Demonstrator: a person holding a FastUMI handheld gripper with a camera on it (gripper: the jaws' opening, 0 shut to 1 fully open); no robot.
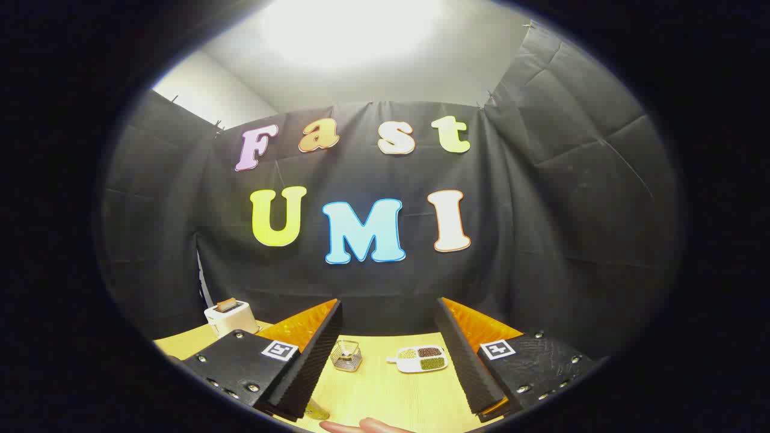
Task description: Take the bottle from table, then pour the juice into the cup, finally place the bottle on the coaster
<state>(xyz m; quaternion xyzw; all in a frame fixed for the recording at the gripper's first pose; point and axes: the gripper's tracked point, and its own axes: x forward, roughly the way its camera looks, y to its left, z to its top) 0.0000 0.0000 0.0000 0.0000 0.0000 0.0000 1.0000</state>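
Gripper sits above the near end of a yellow wooden table, fingers spread wide apart with nothing between them, just bare tabletop showing in the gap. It's aimed pretty level, so most of what's ahead is the booth's black cloth wall, with a pale ceiling and a bright light patch above that.

Stuff on the table: just beyond the left finger there's a small wire basket, looks like square mesh, standing upright. To the right of it, between the two fingers and a bit farther out, is a white divided tray with what look like beans or grains in separate compartments, some pale, some dark, some greenish. Way over on the far left, near the cloth, sits a white toaster with a slice of toast poking out the top.

Near side, right by the base of the left finger, there's a small greenish thing on the table. Can't tell what it is, it's mostly cut off. Could be part of the bottle or the cup, but I honestly can't say. Also a bit of a person's finger at the nearest table edge, between the gripper fingers.
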